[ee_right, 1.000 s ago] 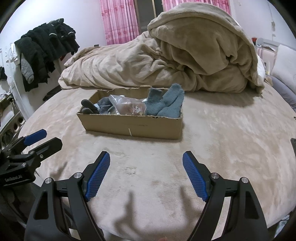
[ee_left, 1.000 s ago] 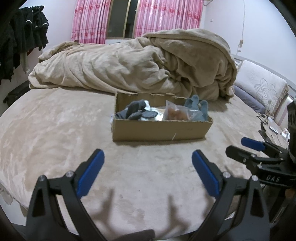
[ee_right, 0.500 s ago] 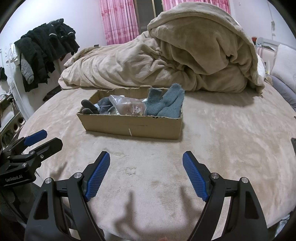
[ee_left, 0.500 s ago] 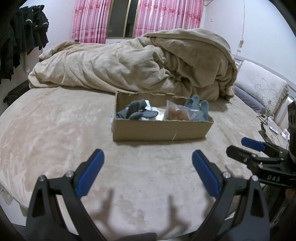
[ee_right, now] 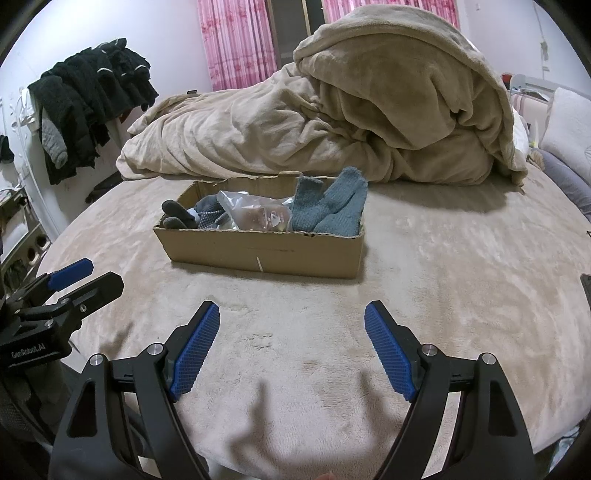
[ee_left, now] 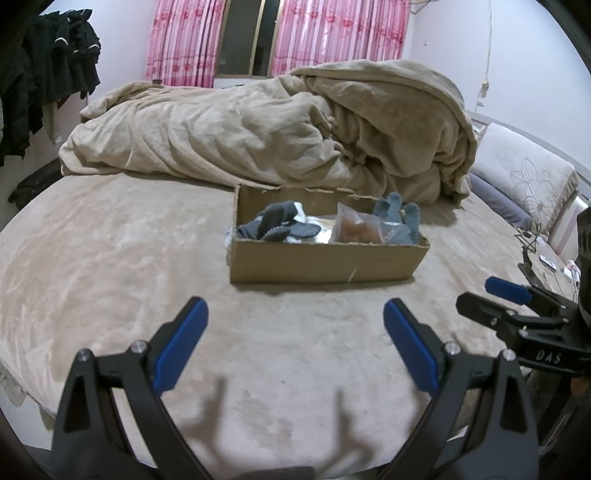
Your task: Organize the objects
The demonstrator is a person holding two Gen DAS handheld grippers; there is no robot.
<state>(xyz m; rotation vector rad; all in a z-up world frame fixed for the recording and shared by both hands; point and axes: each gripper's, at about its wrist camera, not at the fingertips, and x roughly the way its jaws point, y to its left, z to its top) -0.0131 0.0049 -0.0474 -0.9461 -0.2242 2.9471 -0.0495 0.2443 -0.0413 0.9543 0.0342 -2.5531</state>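
A shallow cardboard box (ee_left: 321,258) (ee_right: 258,251) stands on the beige bed. In it lie dark grey gloves (ee_left: 273,225) (ee_right: 181,216), a clear plastic bag with brown contents (ee_left: 356,229) (ee_right: 258,214) and blue-grey socks (ee_left: 399,216) (ee_right: 332,206). My left gripper (ee_left: 295,325) is open and empty, hovering over the bed short of the box. My right gripper (ee_right: 291,328) is open and empty too, also short of the box. Each gripper shows at the edge of the other's view (ee_left: 517,306) (ee_right: 70,284).
A heaped beige duvet (ee_left: 280,136) (ee_right: 351,110) lies behind the box. Dark clothes (ee_right: 92,96) hang at the left wall. Pillows (ee_left: 524,184) lie at the right. Pink curtains (ee_left: 314,33) hang at the back. The bed edge runs just below the grippers.
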